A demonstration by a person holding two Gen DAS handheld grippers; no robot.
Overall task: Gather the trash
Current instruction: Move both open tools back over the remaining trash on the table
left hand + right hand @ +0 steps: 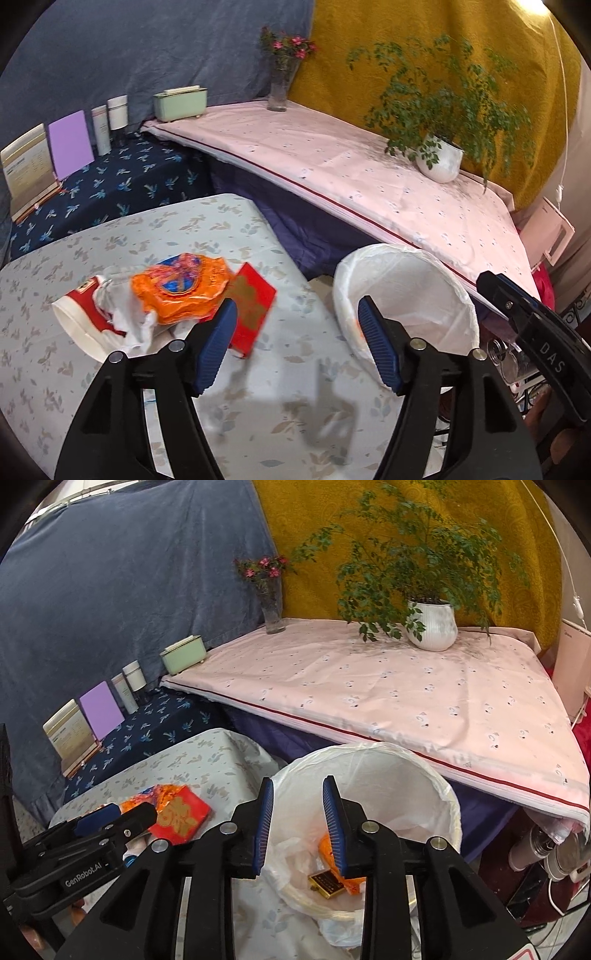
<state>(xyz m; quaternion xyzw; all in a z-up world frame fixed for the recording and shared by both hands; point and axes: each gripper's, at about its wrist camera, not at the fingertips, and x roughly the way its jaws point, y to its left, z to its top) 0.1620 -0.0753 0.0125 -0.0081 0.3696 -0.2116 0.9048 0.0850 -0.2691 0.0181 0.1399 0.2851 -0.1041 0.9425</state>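
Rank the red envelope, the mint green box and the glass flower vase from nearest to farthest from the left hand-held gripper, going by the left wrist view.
From the left hand-held gripper:
1. Red envelope, on the floral tablecloth right by its left fingertip.
2. Mint green box, at the near corner of the pink-covered surface.
3. Glass flower vase, farther back on the same surface, against the backdrop.

Potted fern (432,624) and flower vase (274,609) on pink sheet (406,701) — purple card (70,144) aside.

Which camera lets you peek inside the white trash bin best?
The right wrist view: it looks down into the trash bin, showing orange wrappers and a small black-and-gold packet. The left wrist view shows only the bin's rim and white liner.
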